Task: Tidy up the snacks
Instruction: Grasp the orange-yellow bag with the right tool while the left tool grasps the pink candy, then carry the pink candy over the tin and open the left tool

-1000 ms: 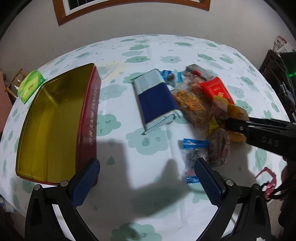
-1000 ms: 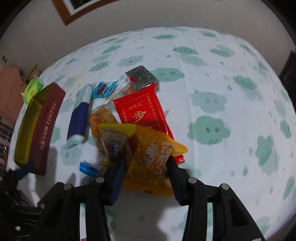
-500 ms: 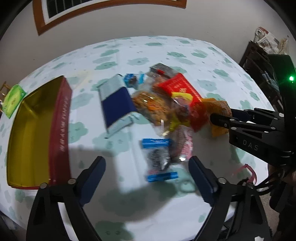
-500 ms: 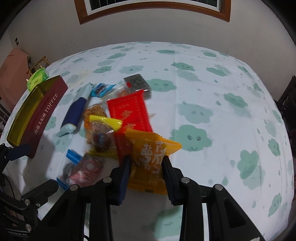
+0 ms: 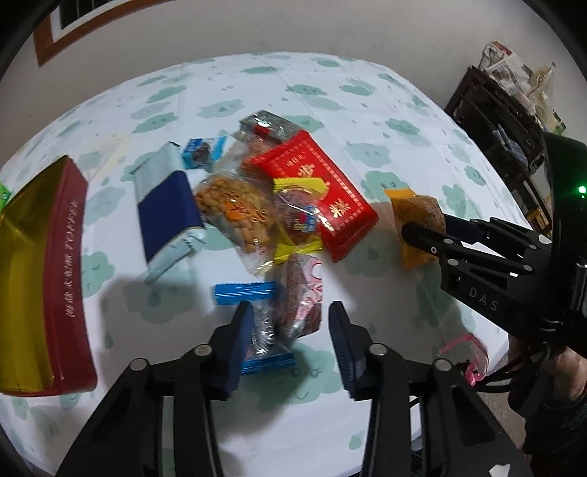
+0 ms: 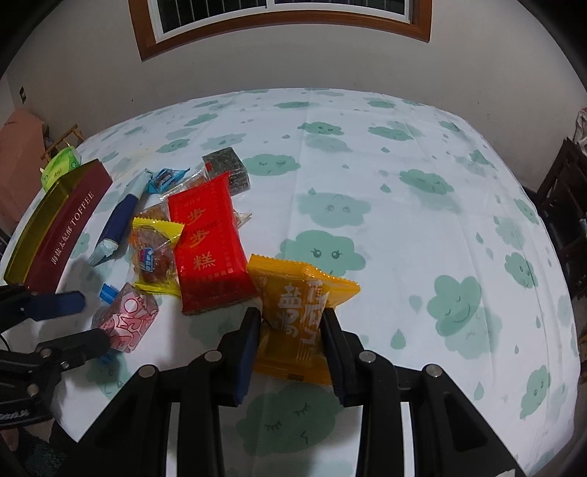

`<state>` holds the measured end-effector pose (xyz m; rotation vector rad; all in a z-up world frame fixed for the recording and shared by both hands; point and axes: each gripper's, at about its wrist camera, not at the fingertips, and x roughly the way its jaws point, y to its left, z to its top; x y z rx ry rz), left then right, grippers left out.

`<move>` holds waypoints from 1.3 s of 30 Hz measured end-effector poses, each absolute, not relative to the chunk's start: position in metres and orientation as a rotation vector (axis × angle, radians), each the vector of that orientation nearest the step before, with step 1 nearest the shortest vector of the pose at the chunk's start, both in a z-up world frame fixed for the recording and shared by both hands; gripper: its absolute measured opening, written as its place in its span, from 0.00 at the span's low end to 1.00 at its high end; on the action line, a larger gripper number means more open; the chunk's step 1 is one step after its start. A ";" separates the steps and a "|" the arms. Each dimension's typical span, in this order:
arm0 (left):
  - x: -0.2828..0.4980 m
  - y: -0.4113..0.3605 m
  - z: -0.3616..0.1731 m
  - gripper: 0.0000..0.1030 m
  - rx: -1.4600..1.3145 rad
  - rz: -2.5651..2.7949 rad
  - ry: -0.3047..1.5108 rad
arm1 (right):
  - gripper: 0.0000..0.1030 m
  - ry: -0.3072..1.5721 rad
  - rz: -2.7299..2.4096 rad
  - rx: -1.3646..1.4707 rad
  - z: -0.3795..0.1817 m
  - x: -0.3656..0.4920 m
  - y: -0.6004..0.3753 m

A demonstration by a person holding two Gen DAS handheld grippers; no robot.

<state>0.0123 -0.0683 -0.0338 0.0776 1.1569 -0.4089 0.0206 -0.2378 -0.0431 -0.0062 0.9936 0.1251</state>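
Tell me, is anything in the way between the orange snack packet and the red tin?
Yes. The right gripper holds the orange snack packet, and the open red toffee tin sits far left. Between them lie the red packet, the yellow-edged snack and the left gripper. It could probably pass over them.

Wood-framed window [image 6: 282,22] above; dark shelf [image 5: 502,121] of newspapers [image 5: 510,69] beside table.

Toffee tin [image 5: 44,279] (left edge cut off) blurred.

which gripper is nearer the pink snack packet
Left. The left gripper straddles the pink snack packet; the right gripper is off to its right, shut on the orange snack packet.
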 end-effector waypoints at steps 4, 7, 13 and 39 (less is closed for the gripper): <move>0.017 -0.078 -0.038 0.26 0.094 -0.440 1.187 | 0.33 0.989 0.132 0.011 -0.043 0.020 -0.239; 0.020 -0.081 -0.040 0.25 0.116 -0.431 1.193 | 0.33 0.986 0.137 0.025 -0.044 0.020 -0.241; 0.028 -0.085 -0.049 0.25 0.113 -0.422 1.235 | 0.33 0.983 0.146 0.044 -0.044 0.020 -0.244; 0.031 -0.037 0.008 0.18 0.057 -0.346 1.108 | 0.33 0.997 0.134 0.047 -0.047 0.023 -0.243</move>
